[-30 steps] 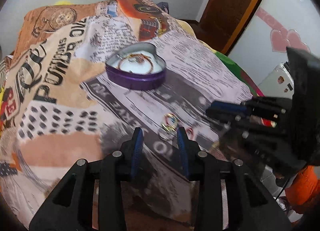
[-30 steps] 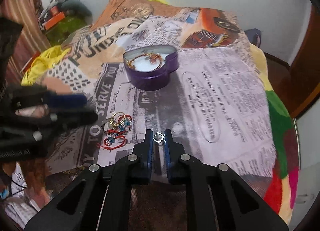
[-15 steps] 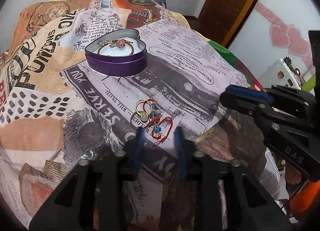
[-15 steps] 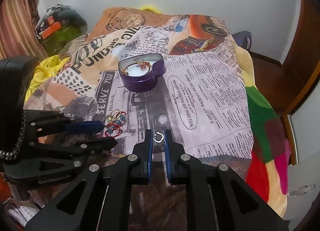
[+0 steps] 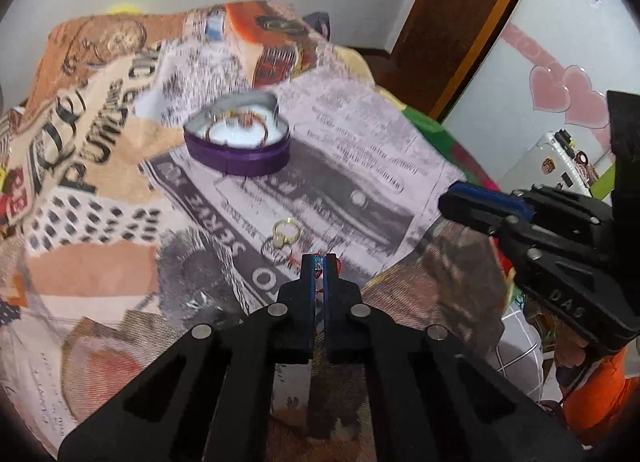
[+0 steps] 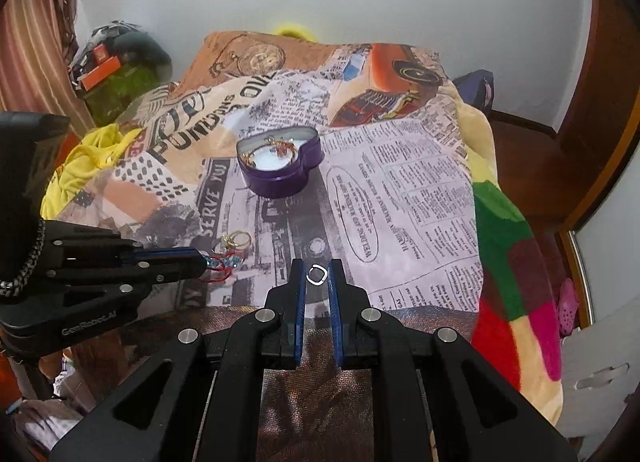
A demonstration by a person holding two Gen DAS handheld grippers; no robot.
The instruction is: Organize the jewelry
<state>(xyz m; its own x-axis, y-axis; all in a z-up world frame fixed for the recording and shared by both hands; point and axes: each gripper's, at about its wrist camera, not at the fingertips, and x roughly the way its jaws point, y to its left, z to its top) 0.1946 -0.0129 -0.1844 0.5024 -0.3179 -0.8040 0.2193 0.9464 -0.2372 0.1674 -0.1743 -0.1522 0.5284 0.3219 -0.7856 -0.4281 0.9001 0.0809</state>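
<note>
A purple heart-shaped tin (image 5: 240, 150) with a gold bracelet inside sits on the printed blanket; it also shows in the right wrist view (image 6: 280, 170). My left gripper (image 5: 319, 262) is shut on a red string bracelet with blue beads (image 6: 222, 264), lifted a little off the blanket. Gold rings (image 5: 285, 234) lie just beyond it, also in the right wrist view (image 6: 236, 240). My right gripper (image 6: 317, 274) is shut on a small silver ring (image 6: 317, 275), held above the blanket near its front edge.
The blanket (image 6: 400, 198) covers a bed. A yellow cloth (image 6: 80, 158) and a green bag (image 6: 124, 86) lie at the left. A wooden door (image 5: 460, 22) and a wall with pink hearts (image 5: 568, 94) stand on the right.
My left gripper has closed on the red string bracelet and lifted it from the pile by the gold rings. My right gripper has drawn back and up, still holding the silver ring.
</note>
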